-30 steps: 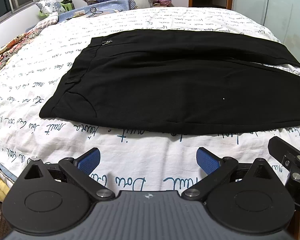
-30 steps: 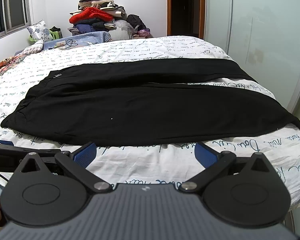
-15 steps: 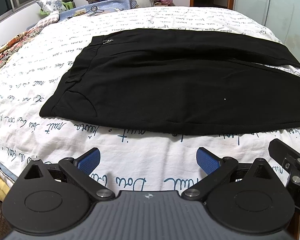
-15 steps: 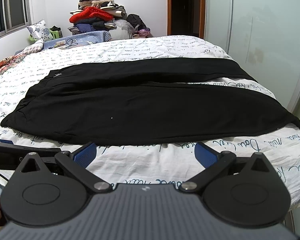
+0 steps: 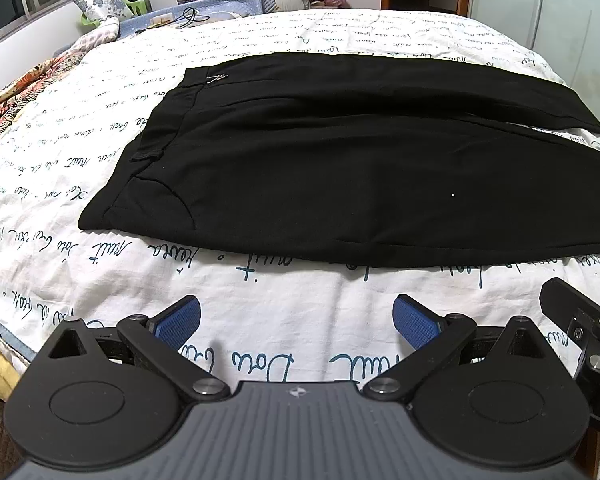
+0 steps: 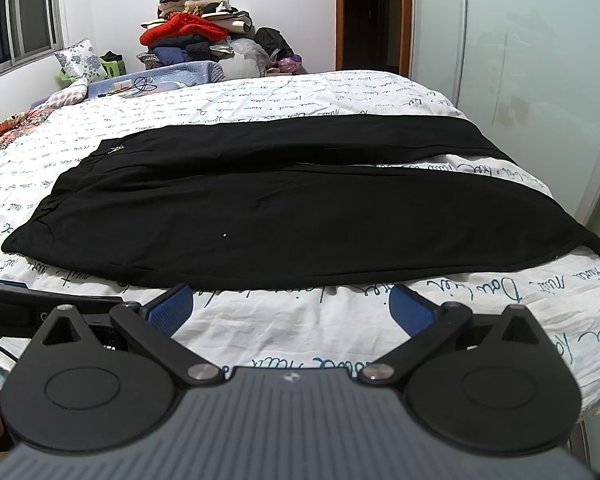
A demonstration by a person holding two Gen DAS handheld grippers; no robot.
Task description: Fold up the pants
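Observation:
Black pants [image 5: 340, 160] lie flat across a bed covered by a white sheet with blue handwriting [image 5: 260, 312], waistband to the left and both legs running right. In the right wrist view the same pants [image 6: 280, 216] spread out with the leg ends near the bed's right edge. My left gripper [image 5: 296, 318] hovers open over the sheet just short of the pants' near edge, holding nothing. My right gripper [image 6: 290, 306] is also open and empty, its blue pads [image 6: 170, 312] close to the near hem. Part of the right gripper [image 5: 580, 328] shows at the right of the left wrist view.
A pile of clothes [image 6: 196, 36] is stacked against the far wall. A floral pillow [image 6: 80, 60] and a patterned blanket [image 5: 16, 100] lie along the left side under a window. Sliding wardrobe doors [image 6: 540, 80] stand on the right, next to a dark doorway [image 6: 372, 16].
Both grippers have edged slightly forward toward the pants. The pants have not moved and both grippers stay open.

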